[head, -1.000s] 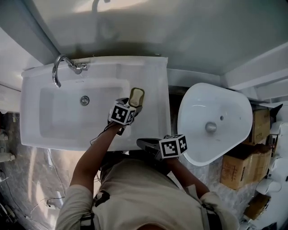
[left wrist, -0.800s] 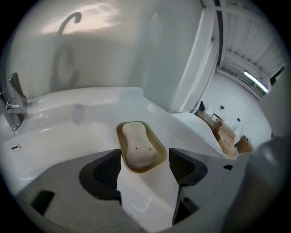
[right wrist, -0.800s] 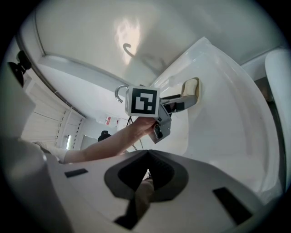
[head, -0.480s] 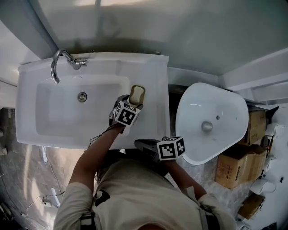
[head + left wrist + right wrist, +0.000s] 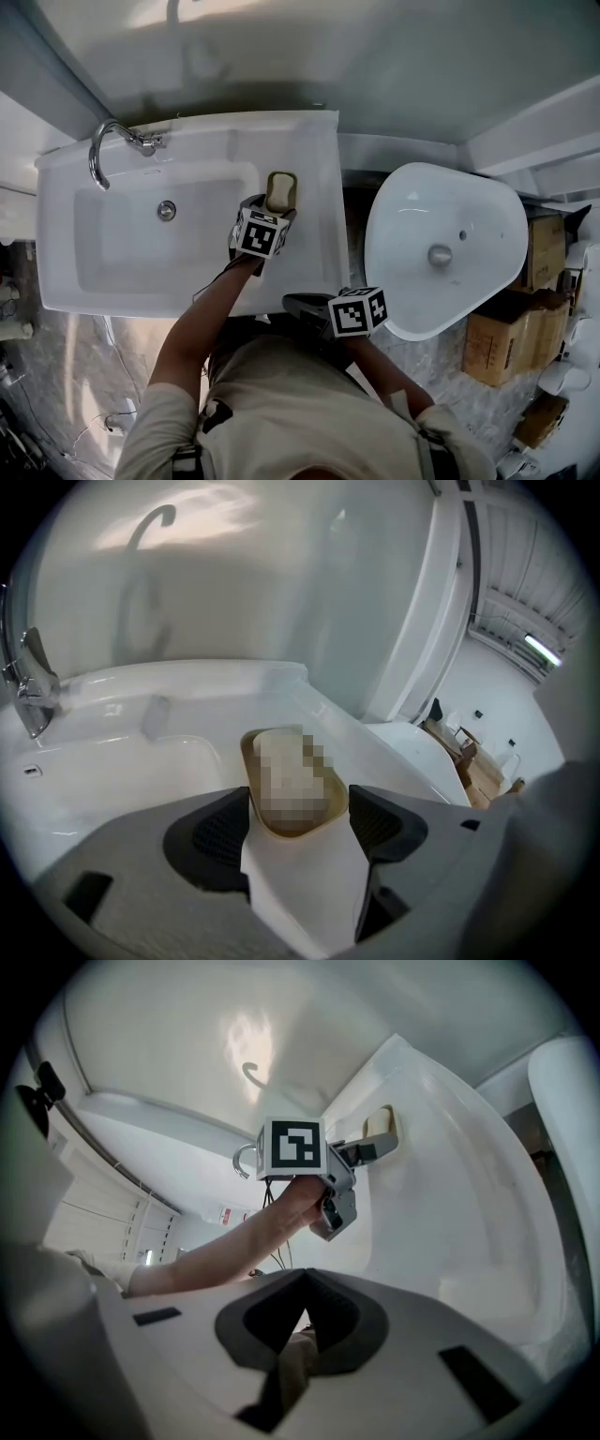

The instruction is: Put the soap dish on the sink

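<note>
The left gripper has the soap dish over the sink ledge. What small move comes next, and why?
Probably open the left gripper and let go. Its jaws clamp the near end of the soap dish, which sits low over the flat ledge of the sink, right of the basin. Whether it touches the ledge I cannot tell, so open slowly.

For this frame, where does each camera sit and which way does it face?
Head view: on the person's head, looking steeply down at the sink; torso, left forearm, left gripper and right gripper show.
Left gripper view: rides the left gripper, looks along its jaws, closed on the soap dish; faucet at left.
Right gripper view: rides the right gripper, jaws shut on nothing, facing the left forearm.
Shared: all three show the soap dish at the sink's ledge.
</note>
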Demonstrator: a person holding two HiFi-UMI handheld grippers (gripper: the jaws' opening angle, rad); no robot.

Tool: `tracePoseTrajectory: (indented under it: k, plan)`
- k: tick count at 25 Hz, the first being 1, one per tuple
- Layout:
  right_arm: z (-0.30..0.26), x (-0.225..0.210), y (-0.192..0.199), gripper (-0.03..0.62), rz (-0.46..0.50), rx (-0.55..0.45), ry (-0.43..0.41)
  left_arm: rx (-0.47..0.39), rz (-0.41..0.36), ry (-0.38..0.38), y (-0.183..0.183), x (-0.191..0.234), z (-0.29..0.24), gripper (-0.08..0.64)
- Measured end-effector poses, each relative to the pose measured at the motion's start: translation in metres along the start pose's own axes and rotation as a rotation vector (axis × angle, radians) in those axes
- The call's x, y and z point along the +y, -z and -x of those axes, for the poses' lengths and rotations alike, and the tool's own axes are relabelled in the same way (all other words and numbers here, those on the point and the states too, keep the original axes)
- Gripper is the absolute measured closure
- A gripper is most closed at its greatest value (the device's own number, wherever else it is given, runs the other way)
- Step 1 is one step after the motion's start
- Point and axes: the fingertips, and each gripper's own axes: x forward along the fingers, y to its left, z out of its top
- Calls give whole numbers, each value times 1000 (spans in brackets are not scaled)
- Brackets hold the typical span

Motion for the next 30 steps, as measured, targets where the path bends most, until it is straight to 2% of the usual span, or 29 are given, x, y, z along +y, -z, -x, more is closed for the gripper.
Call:
tracePoseTrajectory:
  k: [13, 19, 21, 24, 27, 30]
  plan:
    - [24, -18, -2, 581, -4, -8, -26, -1, 54, -47, -13, -8, -9, 230]
    - [30, -16, -5, 581, 15, -11, -49, -60, 120, -12, -27, -10, 11, 230]
    - [33, -13, -8, 581, 31, -26, -59, -81, 110, 9, -32, -12, 29, 230]
    - [37, -12, -16, 581, 44, -58, -90, -108, 53, 3, -33, -8, 62, 238]
    - [39, -6, -20, 581, 53, -81, -135, -143, 11, -13, -28, -2, 103, 340]
    - [47, 1, -22, 581, 76, -97, -174, -218, 43, -52, -21, 0, 152, 420]
